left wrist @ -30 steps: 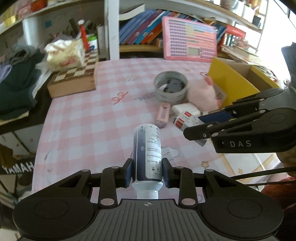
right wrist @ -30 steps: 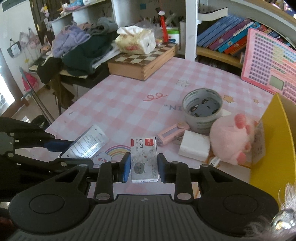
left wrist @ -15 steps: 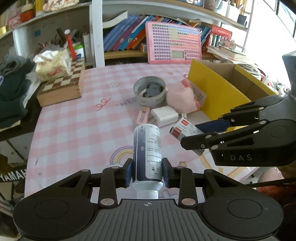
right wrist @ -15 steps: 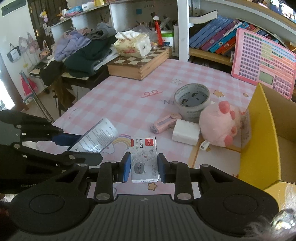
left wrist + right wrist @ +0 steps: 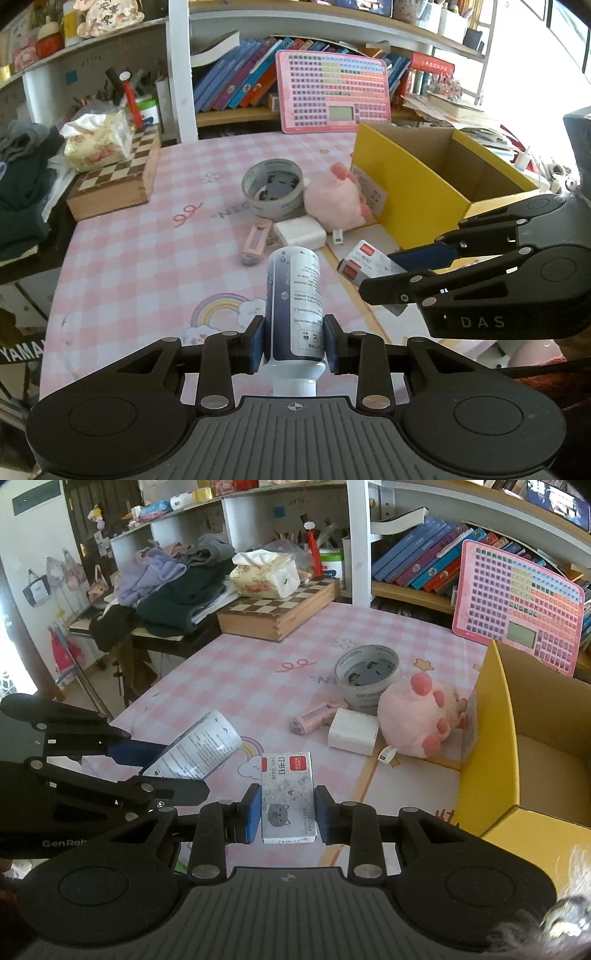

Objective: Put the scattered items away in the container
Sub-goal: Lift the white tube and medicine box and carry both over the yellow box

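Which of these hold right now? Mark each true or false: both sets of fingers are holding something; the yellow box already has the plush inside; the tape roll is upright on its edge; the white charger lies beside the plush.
1. Both grippers hold an item: true. The left gripper clamps a white bottle; the right gripper clamps a staple box.
2. The pink plush is inside the yellow box: false. It lies on the table against the box's outer wall.
3. The tape roll stands on its edge: false. It lies flat, hole upward.
4. The white charger lies beside the plush: true.
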`<state>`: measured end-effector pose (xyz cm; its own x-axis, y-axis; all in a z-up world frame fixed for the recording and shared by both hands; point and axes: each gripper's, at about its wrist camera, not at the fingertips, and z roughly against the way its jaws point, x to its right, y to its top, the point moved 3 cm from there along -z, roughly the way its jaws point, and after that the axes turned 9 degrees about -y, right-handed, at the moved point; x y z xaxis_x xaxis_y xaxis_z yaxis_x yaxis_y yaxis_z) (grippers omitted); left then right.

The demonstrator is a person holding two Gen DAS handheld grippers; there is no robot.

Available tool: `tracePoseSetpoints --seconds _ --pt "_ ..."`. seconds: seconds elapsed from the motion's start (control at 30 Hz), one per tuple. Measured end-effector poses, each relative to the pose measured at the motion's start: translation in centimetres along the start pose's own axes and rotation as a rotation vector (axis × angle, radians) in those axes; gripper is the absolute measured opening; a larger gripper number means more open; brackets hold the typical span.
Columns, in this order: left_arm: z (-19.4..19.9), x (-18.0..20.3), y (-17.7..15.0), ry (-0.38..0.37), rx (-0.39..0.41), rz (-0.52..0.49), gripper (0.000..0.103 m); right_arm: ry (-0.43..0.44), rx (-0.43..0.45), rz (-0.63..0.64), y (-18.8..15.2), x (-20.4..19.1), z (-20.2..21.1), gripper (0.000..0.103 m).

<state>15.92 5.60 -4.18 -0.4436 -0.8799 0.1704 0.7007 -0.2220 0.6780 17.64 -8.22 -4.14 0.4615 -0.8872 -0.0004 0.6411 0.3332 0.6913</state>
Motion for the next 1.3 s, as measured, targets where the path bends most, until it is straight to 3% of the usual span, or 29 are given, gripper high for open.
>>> tracePoseSetpoints --seconds 0.8,1.3 --pt "-0.2 8.8 -1.1 0.028 -0.011 0.002 0.031 0.065 0.01 0.025 -4.3 4.4 5.0 0.028" --pt "-2.3 14.5 -0.5 -0.006 -0.03 -0.062 0.031 0.015 0.008 -0.061 -7.6 9.9 8.0 0.028"
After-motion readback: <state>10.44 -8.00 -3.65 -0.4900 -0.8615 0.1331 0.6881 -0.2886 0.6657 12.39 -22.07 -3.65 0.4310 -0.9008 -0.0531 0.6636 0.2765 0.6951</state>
